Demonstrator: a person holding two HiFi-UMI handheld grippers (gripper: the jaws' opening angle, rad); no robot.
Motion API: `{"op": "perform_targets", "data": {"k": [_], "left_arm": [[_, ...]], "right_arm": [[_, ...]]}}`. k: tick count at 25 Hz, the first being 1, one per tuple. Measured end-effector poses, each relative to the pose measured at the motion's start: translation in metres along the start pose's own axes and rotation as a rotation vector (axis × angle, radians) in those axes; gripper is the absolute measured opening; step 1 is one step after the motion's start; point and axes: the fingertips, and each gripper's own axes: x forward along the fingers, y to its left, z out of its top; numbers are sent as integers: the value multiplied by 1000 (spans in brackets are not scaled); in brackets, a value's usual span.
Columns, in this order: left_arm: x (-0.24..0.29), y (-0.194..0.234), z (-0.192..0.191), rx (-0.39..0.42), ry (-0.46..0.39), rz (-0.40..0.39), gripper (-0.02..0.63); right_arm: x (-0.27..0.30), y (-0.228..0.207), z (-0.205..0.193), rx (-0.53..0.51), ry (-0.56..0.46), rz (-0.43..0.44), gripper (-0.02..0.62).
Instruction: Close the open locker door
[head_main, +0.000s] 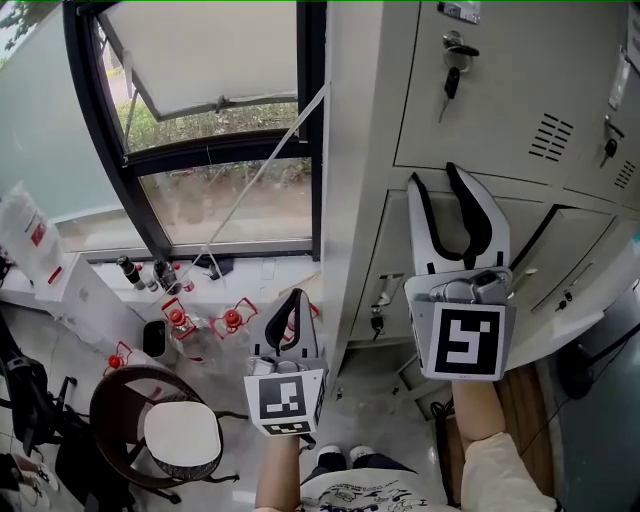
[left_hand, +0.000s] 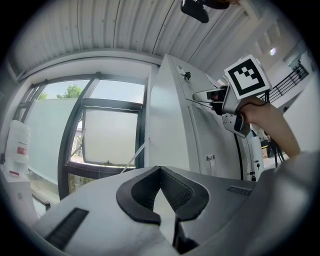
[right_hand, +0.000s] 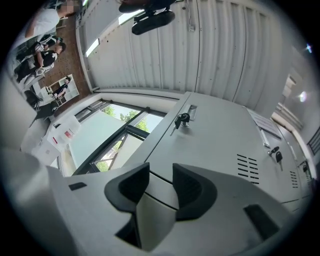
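Approach step, no contact that I can see. Right gripper (head_main: 436, 178) is pointing at the locker bank (head_main: 480, 110) with its jaws apart and nothing between them. Left gripper (head_main: 297, 297) is hanging lower and to its left, jaws together, empty. The open locker door (head_main: 585, 262) is sitting just right of the right gripper, looking slightly ajar, with a dark gap along its near edge. Next move is calling for shifting right onto the door face and pushing it flush. No grip needed.
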Motion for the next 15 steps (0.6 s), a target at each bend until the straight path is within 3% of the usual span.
{"op": "perform_targets", "data": {"k": [10,15], "left_arm": [[0,-17,-5,-23,4,-90,3],[-2,-34,-11,-25,9,-126,3]], "right_arm": [[-51,-40,-17,-39,91,-120,140],[-95,-71,-44,-28,182,-198,140]]}}
